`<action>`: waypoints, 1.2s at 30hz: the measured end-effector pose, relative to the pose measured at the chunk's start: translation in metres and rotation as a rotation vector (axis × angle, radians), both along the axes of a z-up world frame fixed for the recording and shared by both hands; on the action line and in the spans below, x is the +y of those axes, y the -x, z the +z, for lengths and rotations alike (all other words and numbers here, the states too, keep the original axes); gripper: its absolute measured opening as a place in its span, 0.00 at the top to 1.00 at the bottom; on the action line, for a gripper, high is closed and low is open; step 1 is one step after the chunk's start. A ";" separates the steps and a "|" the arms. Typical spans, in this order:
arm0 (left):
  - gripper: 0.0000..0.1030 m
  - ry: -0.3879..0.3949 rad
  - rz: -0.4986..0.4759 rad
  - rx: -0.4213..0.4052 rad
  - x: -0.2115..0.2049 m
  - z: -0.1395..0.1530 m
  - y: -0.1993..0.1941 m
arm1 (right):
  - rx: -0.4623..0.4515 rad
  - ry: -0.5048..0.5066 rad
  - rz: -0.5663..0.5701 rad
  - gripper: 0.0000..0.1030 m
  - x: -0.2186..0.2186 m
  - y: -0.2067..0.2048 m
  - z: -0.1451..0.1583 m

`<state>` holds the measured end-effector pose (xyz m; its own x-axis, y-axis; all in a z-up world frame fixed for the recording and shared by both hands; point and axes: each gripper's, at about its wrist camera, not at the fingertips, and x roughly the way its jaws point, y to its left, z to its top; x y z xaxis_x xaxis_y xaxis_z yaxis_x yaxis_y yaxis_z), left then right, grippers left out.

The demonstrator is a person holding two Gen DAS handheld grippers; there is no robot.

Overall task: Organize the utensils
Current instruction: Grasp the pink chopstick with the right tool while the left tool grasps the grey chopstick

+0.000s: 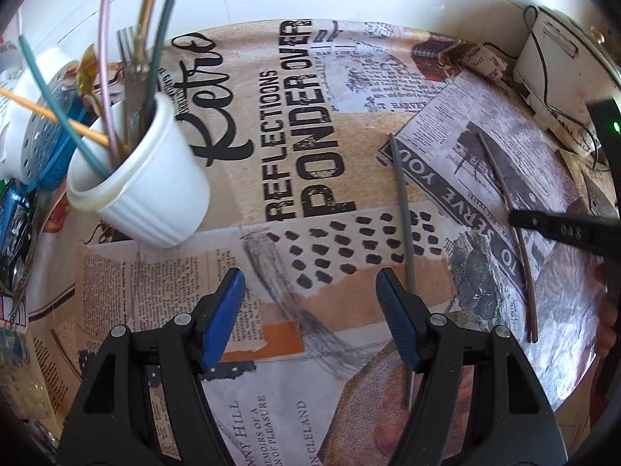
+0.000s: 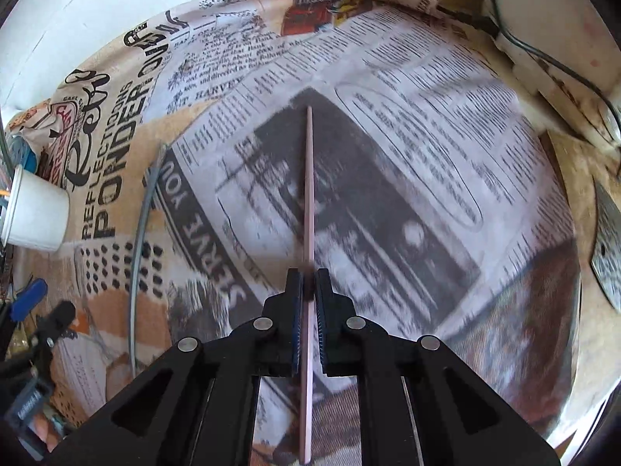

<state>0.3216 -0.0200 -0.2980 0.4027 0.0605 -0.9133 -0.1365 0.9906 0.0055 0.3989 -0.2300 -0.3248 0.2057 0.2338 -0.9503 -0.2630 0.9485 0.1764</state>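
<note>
A white ribbed cup (image 1: 143,190) stands at the left of the newspaper-print cloth, holding a fork (image 1: 130,58) and several coloured sticks. My left gripper (image 1: 310,283) is open and empty, right of the cup. A grey stick (image 1: 403,213) lies on the cloth beside its right finger. My right gripper (image 2: 307,275) is shut on a thin pinkish-brown stick (image 2: 309,178), which runs straight ahead between the pads. In the left wrist view that stick (image 1: 508,209) shows at the right with the right gripper's black finger (image 1: 562,229) on it. The cup (image 2: 35,217) and grey stick (image 2: 139,233) show at the right wrist view's left.
A white box with cables (image 1: 555,73) sits at the far right edge of the table. Blue and perforated metal items (image 1: 35,147) crowd the left behind the cup. A metal piece (image 2: 609,240) lies at the right edge. A white wall stands behind the table.
</note>
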 end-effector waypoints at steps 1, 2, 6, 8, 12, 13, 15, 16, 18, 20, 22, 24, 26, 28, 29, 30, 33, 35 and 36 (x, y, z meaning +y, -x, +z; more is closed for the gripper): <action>0.33 0.001 -0.004 0.002 -0.002 0.000 -0.001 | -0.002 -0.008 0.004 0.93 0.001 -0.003 0.000; 0.33 0.004 -0.009 0.005 -0.004 -0.001 -0.004 | -0.005 -0.013 0.010 0.93 0.003 -0.007 0.000; 0.33 0.029 -0.018 0.022 -0.009 -0.003 -0.014 | -0.009 -0.053 0.023 0.93 0.017 -0.022 -0.003; 0.33 0.046 -0.024 0.031 -0.011 -0.005 -0.019 | -0.011 -0.067 0.028 0.93 0.017 -0.026 -0.004; 0.33 0.079 -0.052 0.051 -0.021 -0.008 -0.035 | -0.024 -0.054 0.038 0.94 0.024 -0.026 -0.004; 0.33 0.087 -0.062 0.058 -0.024 -0.009 -0.039 | -0.024 -0.054 0.038 0.94 0.025 -0.026 -0.004; 0.33 0.103 -0.084 0.072 -0.030 -0.014 -0.048 | -0.007 -0.083 0.028 0.95 0.028 -0.025 -0.005; 0.34 0.107 -0.090 0.076 -0.032 -0.016 -0.051 | 0.001 -0.107 0.014 0.95 0.025 -0.024 -0.004; 0.41 0.107 -0.102 0.101 -0.038 -0.024 -0.060 | -0.020 -0.121 -0.014 0.95 0.018 -0.020 0.003; 0.48 0.111 -0.112 0.129 -0.043 -0.032 -0.067 | -0.042 -0.139 -0.036 0.95 0.010 -0.013 0.011; 0.51 0.091 -0.124 0.118 -0.048 -0.034 -0.071 | -0.058 -0.156 -0.053 0.95 0.003 -0.008 0.018; 0.56 0.083 -0.152 0.120 -0.058 -0.035 -0.076 | -0.071 -0.165 -0.065 0.95 -0.007 -0.006 0.026; 0.58 0.085 -0.179 0.127 -0.067 -0.035 -0.081 | -0.087 -0.167 -0.081 0.95 -0.017 -0.003 0.032; 0.69 0.108 -0.214 0.137 -0.078 -0.035 -0.086 | -0.097 -0.166 -0.095 0.95 -0.024 -0.004 0.035; 0.71 0.130 -0.236 0.145 -0.083 -0.035 -0.089 | -0.099 -0.167 -0.104 0.95 -0.028 -0.005 0.035; 0.74 0.154 -0.257 0.155 -0.089 -0.035 -0.092 | -0.098 -0.169 -0.110 0.95 -0.024 -0.008 0.033; 0.76 0.202 -0.298 0.183 -0.104 -0.036 -0.102 | -0.095 -0.168 -0.132 0.95 -0.038 -0.007 0.034; 0.76 0.214 -0.319 0.202 -0.112 -0.036 -0.109 | -0.091 -0.175 -0.144 0.95 -0.044 -0.007 0.033; 0.76 0.221 -0.330 0.213 -0.115 -0.037 -0.113 | -0.091 -0.176 -0.147 0.95 -0.045 -0.006 0.034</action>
